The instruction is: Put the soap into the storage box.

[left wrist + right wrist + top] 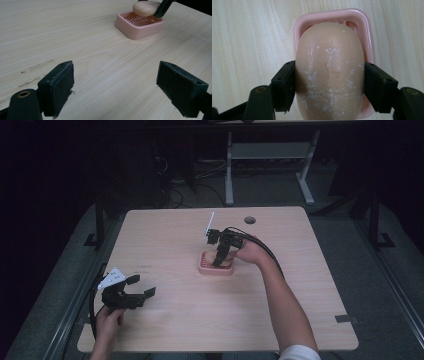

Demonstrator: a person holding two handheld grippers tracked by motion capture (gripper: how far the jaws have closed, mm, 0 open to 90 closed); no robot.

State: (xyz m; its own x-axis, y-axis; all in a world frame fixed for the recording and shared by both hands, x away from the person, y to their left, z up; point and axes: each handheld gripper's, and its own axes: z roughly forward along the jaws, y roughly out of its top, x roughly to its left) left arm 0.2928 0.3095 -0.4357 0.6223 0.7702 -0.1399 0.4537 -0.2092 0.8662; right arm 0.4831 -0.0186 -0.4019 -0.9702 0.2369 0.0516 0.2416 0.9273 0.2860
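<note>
The right claw (329,82) points steeply down over the pink soap dish (363,27) near the middle of the surface (170,235), its two black jaws closed against the long sides of the bar of soap (329,65). Gripping across the bar's narrower width probably gives the flat pads the most contact on a smooth, rounded thing that could squirt out. The soap sits directly above the dish, covering most of its slotted floor. In the left gripper view its near end looks lifted off the grid, though I cannot tell whether the far end touches. The left claw (134,292) waits at the near left of the surface, well apart from the dish, jaws spread wide with nothing between them, likely parked there to keep out of the working hand's way.
</note>
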